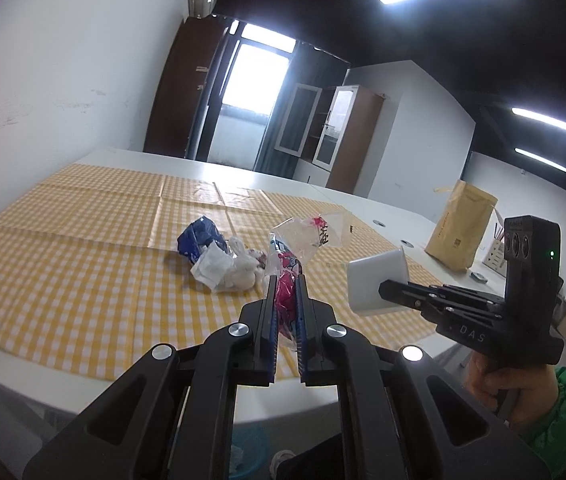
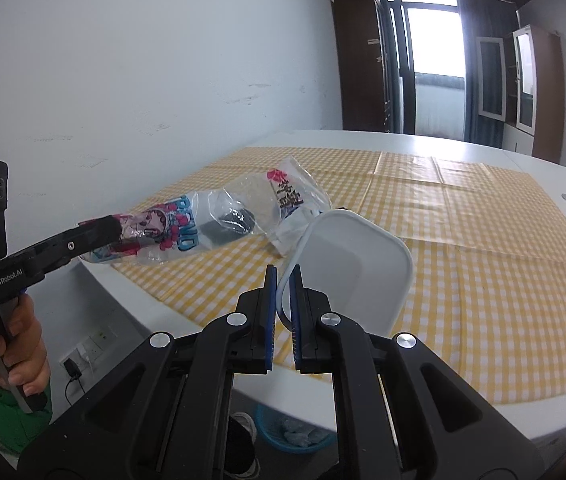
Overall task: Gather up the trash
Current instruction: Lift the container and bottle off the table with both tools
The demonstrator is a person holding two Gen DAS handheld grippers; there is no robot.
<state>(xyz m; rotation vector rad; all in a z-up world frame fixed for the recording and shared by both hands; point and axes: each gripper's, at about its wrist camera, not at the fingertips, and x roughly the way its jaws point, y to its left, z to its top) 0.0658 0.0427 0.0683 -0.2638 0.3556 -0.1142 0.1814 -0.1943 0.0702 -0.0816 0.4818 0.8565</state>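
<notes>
My left gripper (image 1: 285, 280) is shut on a clear plastic wrapper (image 1: 303, 240) with red and blue print, which sticks up past the fingertips. The right wrist view shows the same wrapper (image 2: 219, 216) held out sideways by the left gripper (image 2: 101, 226) above the table's edge. My right gripper (image 2: 283, 276) is shut on the rim of a white plastic tray (image 2: 357, 264), tilted on edge above the cloth. From the left wrist camera, the tray (image 1: 377, 284) sits at the tip of the right gripper (image 1: 387, 290). A pile of crumpled trash (image 1: 219, 258), blue and white, lies on the yellow checked cloth (image 1: 83, 248).
A brown paper bag (image 1: 459, 228) stands on the white table (image 1: 363, 200) at the far right. A blue basket (image 2: 295, 428) with crumpled paper sits on the floor under the table edge. A hand in a green sleeve (image 1: 551, 412) holds the right gripper.
</notes>
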